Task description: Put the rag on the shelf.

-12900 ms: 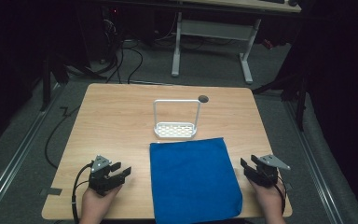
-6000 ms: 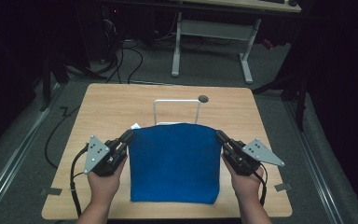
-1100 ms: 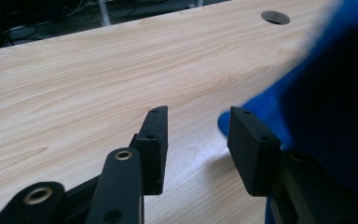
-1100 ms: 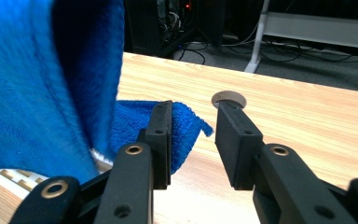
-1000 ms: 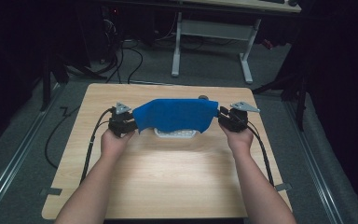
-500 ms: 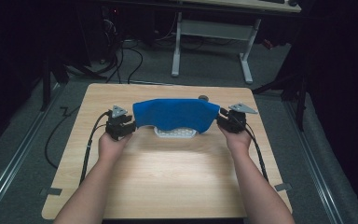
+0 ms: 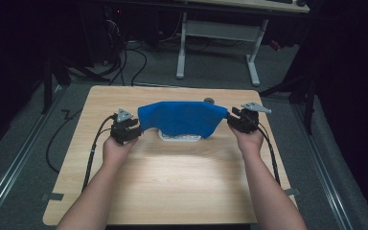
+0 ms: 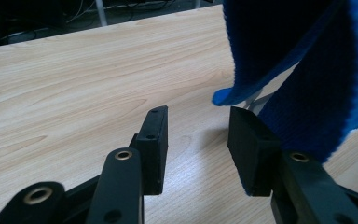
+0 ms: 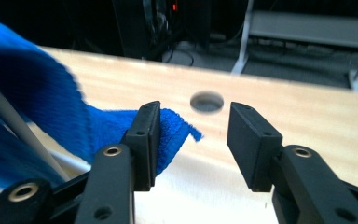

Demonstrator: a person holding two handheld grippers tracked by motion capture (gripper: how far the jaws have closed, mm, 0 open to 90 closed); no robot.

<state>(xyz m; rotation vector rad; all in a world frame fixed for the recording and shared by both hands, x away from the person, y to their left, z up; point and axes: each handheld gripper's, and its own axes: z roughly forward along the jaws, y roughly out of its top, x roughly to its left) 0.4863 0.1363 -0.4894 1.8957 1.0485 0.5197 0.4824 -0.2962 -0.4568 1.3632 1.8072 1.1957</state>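
Note:
A blue towel (image 7: pixel 182 117) hangs draped over a white wire rack (image 7: pixel 179 137) at the far middle of the wooden table (image 7: pixel 172 182). My left gripper (image 7: pixel 135 128) sits at the towel's left end, open, with nothing between its jaws (image 8: pixel 198 135); the towel (image 8: pixel 307 70) hangs just beside its right jaw. My right gripper (image 7: pixel 232 120) is at the towel's right end. Its jaws (image 9: pixel 193 135) have just been opening and now stand open, with the towel's corner (image 9: pixel 177 126) loose against the left jaw.
A round hole (image 7: pixel 209 100) is in the tabletop just behind the rack, also seen past the right jaws as the hole (image 9: pixel 207 101). Cables trail from both grippers along the forearms. Beyond the table stand a white desk frame (image 7: pixel 220 33) and floor cables.
The towel, once flat at the table's front, was lifted and carried to the rack. In the last second it settled over the rack, and the right jaws opened off its corner.

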